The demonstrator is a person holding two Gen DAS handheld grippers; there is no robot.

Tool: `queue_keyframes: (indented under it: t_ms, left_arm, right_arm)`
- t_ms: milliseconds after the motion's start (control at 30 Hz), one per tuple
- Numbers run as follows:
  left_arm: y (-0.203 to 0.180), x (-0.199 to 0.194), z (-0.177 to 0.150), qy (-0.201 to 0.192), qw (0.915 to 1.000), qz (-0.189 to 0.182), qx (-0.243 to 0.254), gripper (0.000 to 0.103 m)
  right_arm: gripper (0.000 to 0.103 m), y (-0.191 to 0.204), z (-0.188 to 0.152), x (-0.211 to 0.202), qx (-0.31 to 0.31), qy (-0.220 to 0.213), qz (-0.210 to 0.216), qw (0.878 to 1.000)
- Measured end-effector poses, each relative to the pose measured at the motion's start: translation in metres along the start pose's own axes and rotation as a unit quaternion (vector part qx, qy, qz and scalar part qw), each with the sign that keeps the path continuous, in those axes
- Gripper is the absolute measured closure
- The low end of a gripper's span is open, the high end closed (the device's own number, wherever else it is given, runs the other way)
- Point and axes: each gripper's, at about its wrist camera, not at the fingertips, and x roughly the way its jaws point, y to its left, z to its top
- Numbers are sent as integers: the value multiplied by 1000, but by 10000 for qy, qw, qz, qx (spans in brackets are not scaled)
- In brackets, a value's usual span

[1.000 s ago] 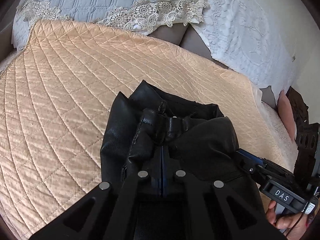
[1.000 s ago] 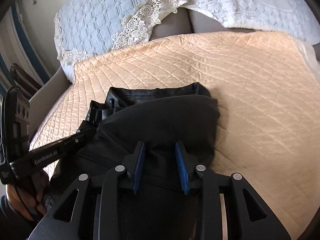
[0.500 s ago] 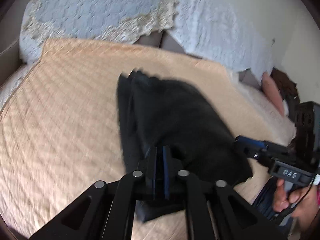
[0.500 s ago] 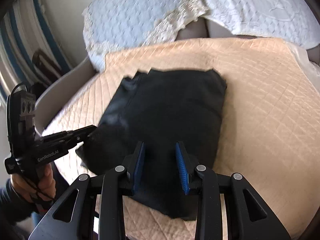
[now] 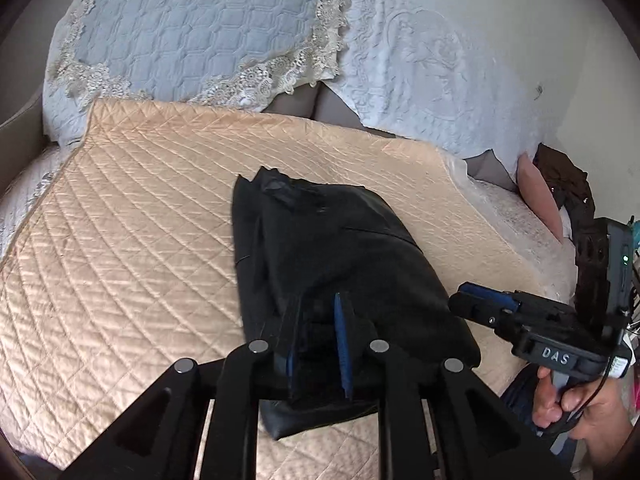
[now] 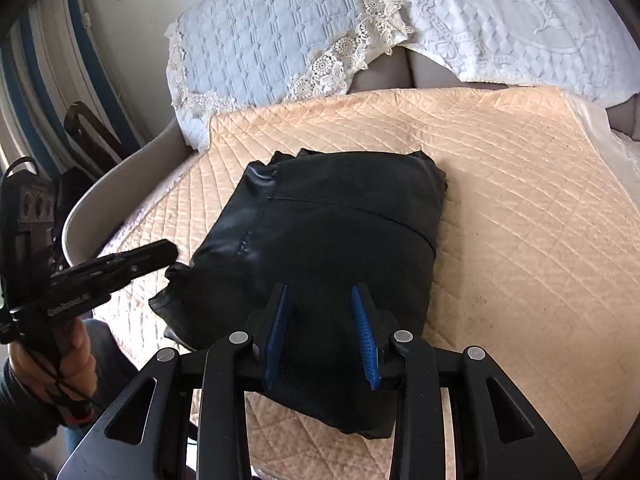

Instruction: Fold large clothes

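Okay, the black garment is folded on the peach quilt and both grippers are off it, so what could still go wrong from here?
1. The black garment has a loose flap sticking out near the left gripper; it may unfold if bumped.
2. The bundle's near end lies close to the front edge of the peach quilt, so a nudge could slide it off.
3. The left gripper's jaws have just been opening, with nothing between them; the right gripper, jaws apart, hangs low over the fabric and might snag it.

Both wrist cameras look steeply down from the bed's near edge, close above the same folded black garment point(image 5: 336, 264).
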Motion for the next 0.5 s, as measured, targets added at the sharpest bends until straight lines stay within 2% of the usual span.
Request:
queue_keyframes:
  t_ms: [67, 133, 167, 500]
  left_arm:
    - [0, 15, -3, 176, 9997, 163, 62, 85]
    - [8, 34, -10, 555, 9979, 331, -35, 79]
    - [13, 38, -14, 613, 9976, 297, -123, 79]
    - [7, 37, -14, 634, 9968, 489, -86, 79]
  right_arm:
    - [69, -1, -4, 7, 27, 101, -59, 9999]
    - [69, -2, -11, 18, 4, 304, -71, 9995]
    - [69, -3, -13, 21, 12, 322, -82, 9994]
    - [69, -4, -12, 20, 101, 265, -156, 9995]
